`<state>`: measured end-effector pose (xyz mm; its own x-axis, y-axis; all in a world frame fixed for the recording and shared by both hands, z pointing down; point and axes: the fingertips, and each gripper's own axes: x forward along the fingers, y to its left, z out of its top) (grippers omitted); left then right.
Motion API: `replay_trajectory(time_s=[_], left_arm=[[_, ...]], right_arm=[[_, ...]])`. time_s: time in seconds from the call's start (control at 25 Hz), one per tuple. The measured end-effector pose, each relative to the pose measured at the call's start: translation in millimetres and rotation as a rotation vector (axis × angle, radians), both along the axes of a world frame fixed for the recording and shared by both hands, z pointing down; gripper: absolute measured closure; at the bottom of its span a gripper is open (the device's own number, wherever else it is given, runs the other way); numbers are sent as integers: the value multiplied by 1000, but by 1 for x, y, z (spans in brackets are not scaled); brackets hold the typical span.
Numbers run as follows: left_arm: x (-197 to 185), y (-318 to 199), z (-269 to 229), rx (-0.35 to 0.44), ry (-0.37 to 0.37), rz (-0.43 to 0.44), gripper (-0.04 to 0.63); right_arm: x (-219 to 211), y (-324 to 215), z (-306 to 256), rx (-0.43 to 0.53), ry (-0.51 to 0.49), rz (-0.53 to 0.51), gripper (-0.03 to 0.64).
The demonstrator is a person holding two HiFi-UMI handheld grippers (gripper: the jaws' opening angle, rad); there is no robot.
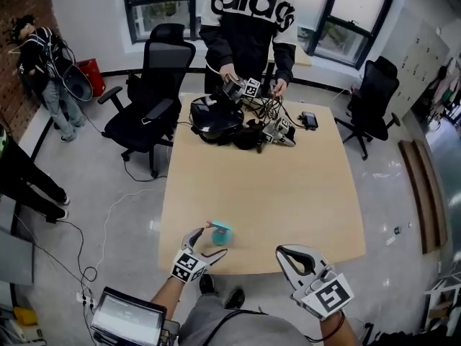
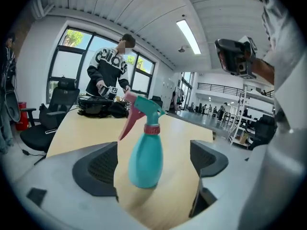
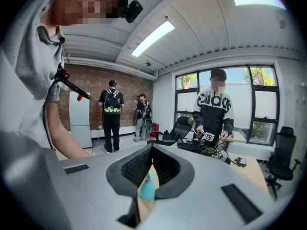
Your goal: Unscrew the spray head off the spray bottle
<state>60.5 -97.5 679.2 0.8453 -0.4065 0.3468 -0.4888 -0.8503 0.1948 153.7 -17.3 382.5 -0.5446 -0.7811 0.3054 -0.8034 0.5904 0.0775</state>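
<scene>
Tongs first: my left gripper (image 1: 210, 242) stands wide open around the upright spray bottle (image 2: 145, 157) near the table (image 1: 288, 193) edge, not touching; my right gripper (image 1: 283, 254) is closed, empty. Spray head (image 2: 144, 107) still on, nothing unscrewed.

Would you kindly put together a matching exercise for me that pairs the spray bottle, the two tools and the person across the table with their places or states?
1. spray bottle
2. left tool
3. right tool
4. person in the black and white top

A. shut, with nothing between its jaws
B. upright on the table, spray head on
C. standing at the table's far edge
D. open, on either side of the bottle without touching it

Pairs: 1-B, 2-D, 3-A, 4-C.
</scene>
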Motion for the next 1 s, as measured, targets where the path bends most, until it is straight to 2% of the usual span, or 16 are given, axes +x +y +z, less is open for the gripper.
replay_trajectory(time_s=[0.12, 0.2, 0.4, 0.48, 0.56, 0.6, 0.84, 0.88, 0.96, 1.0], left_arm=[[19, -17, 24, 62, -59, 35, 132], [31, -28, 34, 81, -72, 40, 132], [62, -30, 64, 66, -85, 113, 133], [69, -32, 69, 61, -92, 113, 133], [72, -34, 71, 59, -106, 100, 146], [72, -35, 71, 61, -112, 101, 193], [69, -34, 60, 81, -158, 162, 202], [71, -35, 53, 84, -166, 168, 202], [73, -36, 32, 86, -206, 180, 204], [73, -36, 19, 80, -234, 186, 204]], right_arm=[[1, -14, 11, -26, 2, 17, 611], [1, -22, 21, -60, 11, 22, 611], [-1, -45, 41, -97, 17, 30, 611], [-2, -48, 44, -96, 18, 20, 611], [-6, -48, 47, -95, 22, -4, 611], [-8, -48, 50, -102, 24, -15, 609], [-19, -55, 74, -189, 17, -55, 607], [-20, -56, 79, -204, 17, -62, 589], [-26, -60, 88, -231, 27, -86, 462], [-30, -63, 89, -237, 34, -97, 426]])
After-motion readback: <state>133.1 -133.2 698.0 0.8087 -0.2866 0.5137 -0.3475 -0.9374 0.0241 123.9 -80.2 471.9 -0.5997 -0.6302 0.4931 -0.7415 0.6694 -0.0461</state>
